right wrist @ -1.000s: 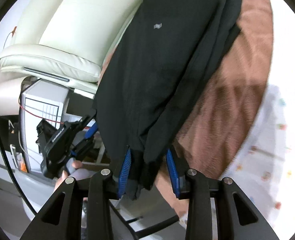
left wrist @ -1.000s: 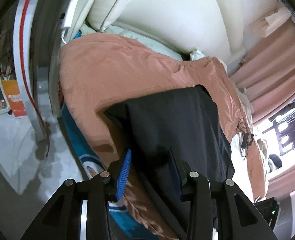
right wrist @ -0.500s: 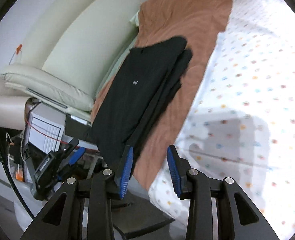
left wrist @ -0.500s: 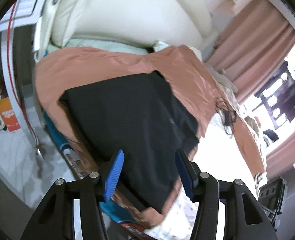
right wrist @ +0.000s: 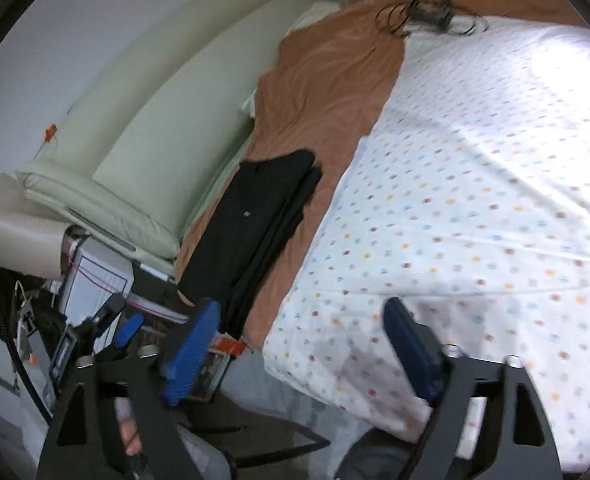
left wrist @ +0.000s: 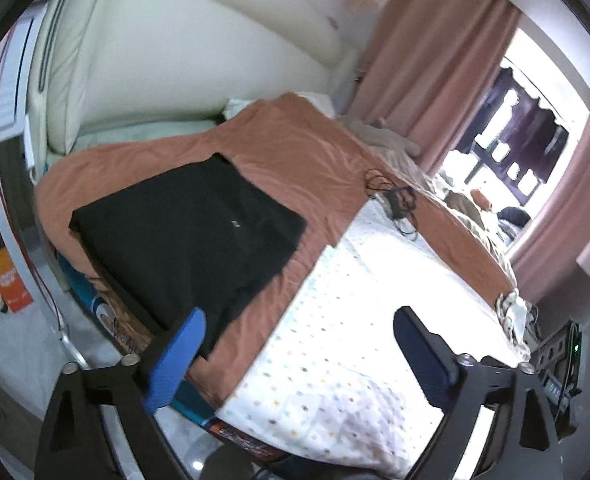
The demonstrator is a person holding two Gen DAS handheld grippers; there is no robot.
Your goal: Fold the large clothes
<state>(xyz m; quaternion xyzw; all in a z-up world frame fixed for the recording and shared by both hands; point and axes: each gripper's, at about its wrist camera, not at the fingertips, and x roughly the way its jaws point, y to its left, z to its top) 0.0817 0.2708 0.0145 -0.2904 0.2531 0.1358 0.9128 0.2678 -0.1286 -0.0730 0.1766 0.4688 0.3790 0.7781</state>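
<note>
A folded black garment (left wrist: 191,236) lies on the brown blanket (left wrist: 307,160) at the bed's near left corner; it also shows in the right wrist view (right wrist: 251,224). My left gripper (left wrist: 299,348) is open and empty, held back from the bed above its edge. My right gripper (right wrist: 299,340) is open and empty too, off the bed's edge to the right of the garment. The left gripper also shows low left in the right wrist view (right wrist: 111,328).
A white dotted sheet (right wrist: 475,184) covers most of the bed. A black cable and charger (left wrist: 395,200) lie on the blanket. A cream headboard (right wrist: 143,132) stands behind. A white box (right wrist: 95,284) sits beside the bed. Pink curtains (left wrist: 427,64) flank a window.
Both grippers let go of the black garment, opened wide and pulled back from the bed. The garment now rests folded on the brown blanket.
</note>
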